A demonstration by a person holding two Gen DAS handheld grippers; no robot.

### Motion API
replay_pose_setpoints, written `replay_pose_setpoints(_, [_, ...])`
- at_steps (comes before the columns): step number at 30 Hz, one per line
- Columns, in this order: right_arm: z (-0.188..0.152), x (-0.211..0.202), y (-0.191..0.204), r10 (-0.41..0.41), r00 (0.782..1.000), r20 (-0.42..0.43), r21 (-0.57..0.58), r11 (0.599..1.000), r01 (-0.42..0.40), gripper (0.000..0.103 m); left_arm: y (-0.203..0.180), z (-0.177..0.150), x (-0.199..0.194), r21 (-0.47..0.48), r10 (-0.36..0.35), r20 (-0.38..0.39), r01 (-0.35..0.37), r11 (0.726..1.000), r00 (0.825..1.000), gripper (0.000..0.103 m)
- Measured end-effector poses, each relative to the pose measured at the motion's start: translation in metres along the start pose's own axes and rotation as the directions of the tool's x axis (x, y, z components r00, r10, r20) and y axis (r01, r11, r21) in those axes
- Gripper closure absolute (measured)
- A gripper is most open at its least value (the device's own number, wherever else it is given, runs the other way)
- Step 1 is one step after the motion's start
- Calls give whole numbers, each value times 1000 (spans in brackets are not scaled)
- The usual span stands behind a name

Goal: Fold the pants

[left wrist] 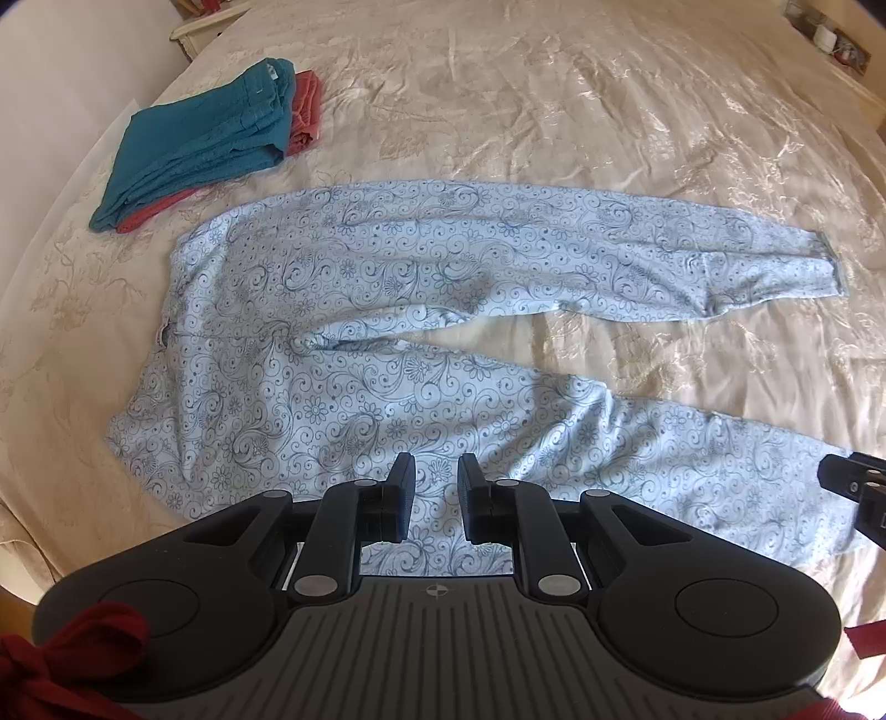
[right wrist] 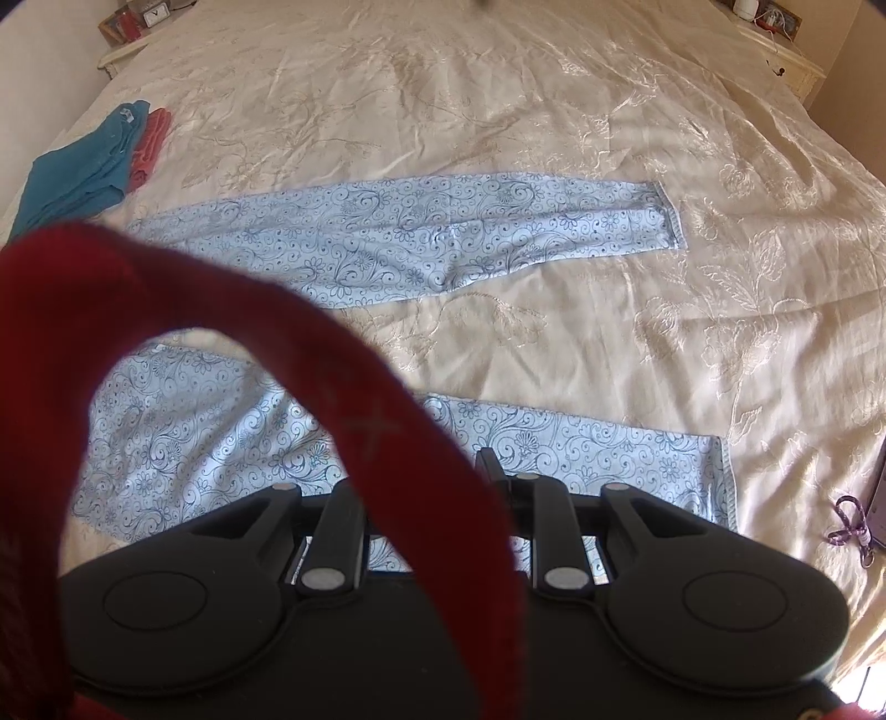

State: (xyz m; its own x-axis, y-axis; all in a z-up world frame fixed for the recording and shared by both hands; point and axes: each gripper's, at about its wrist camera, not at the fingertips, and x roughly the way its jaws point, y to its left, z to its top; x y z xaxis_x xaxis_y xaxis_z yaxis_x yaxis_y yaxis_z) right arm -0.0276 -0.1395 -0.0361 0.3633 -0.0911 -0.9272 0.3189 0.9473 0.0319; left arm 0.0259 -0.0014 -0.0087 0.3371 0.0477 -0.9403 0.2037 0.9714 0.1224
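Note:
Light blue pants [left wrist: 354, 310] with a dark swirl print lie spread flat on the bed, waistband to the left, both legs running right and splayed apart. My left gripper [left wrist: 436, 487] is open and empty, hovering over the near leg close to the hip. My right gripper [right wrist: 443, 487] hovers over the near leg [right wrist: 581, 443] by its cuff; a red strap [right wrist: 310, 354] hides its left finger, so I cannot tell how its jaws stand. Its tip also shows at the right edge of the left wrist view [left wrist: 853, 487]. The far leg [right wrist: 443, 232] lies straight.
A cream embroidered satin bedspread [left wrist: 554, 111] covers the bed. A folded teal garment [left wrist: 205, 138] lies on a folded coral one [left wrist: 305, 111] at the far left. Nightstands with small items [right wrist: 138, 22] stand at the far corners. A purple cord [right wrist: 850, 523] lies at the right.

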Motion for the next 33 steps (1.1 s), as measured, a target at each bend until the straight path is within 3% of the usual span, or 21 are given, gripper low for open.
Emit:
replay_pose_setpoints(12, [43,4,-20,-22,998,56,-9,1000,22,70,-2,58,-9,-7,29,95,-29,1000,995,86])
replay_pose_setpoints(26, [93,37,-27,51,994,101,-79,996,-43,70,-12,117,8,-16,22,128,-20,1000,992,86])
replay_pose_setpoints(33, [123,77,-16,63,986,156,-249,968,-22,50,-14,135,41,-16,34,86,-32,999,996,86])
